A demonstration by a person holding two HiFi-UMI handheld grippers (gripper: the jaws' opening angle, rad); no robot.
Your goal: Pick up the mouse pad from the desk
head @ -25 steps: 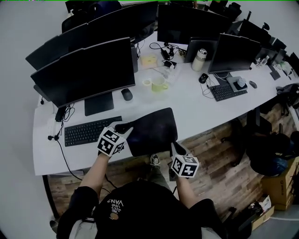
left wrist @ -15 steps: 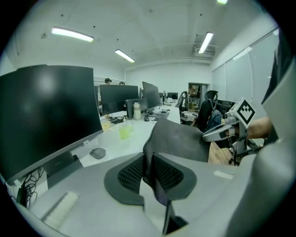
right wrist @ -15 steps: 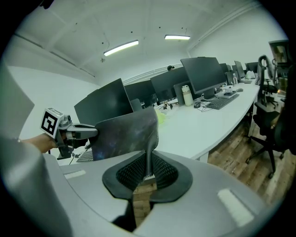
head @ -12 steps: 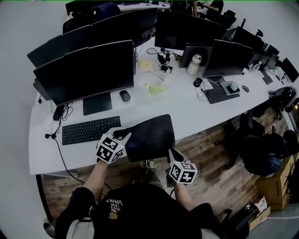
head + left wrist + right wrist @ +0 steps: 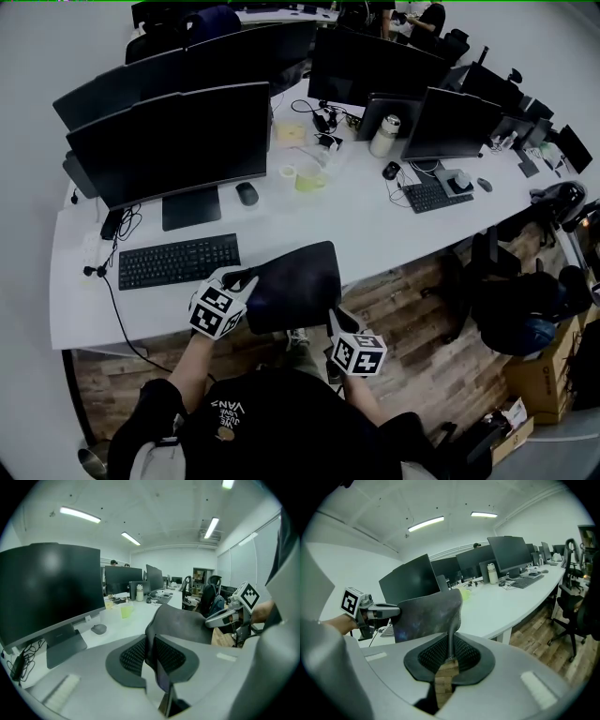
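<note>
The dark mouse pad (image 5: 292, 286) hangs lifted over the front edge of the white desk (image 5: 394, 220), held at both near corners. My left gripper (image 5: 246, 281) is shut on its left corner; in the left gripper view the pad (image 5: 185, 623) runs edge-on between the jaws of the left gripper (image 5: 151, 656). My right gripper (image 5: 336, 317) is shut on the right corner; in the right gripper view the pad (image 5: 426, 616) rises from the pinch of the right gripper (image 5: 451, 651) and stretches to the other gripper (image 5: 377, 611) at the left.
A black keyboard (image 5: 178, 260) lies left of the pad, in front of a large monitor (image 5: 173, 141). A mouse (image 5: 247, 193), a yellow-green mug (image 5: 307, 176), a bottle (image 5: 382, 136), more monitors and a second keyboard (image 5: 431, 195) stand farther back. Wooden floor (image 5: 412, 309) and office chairs lie beside me.
Both grippers have drawn the pad towards me, off the desk's front edge. The grips on its two corners are unchanged.
</note>
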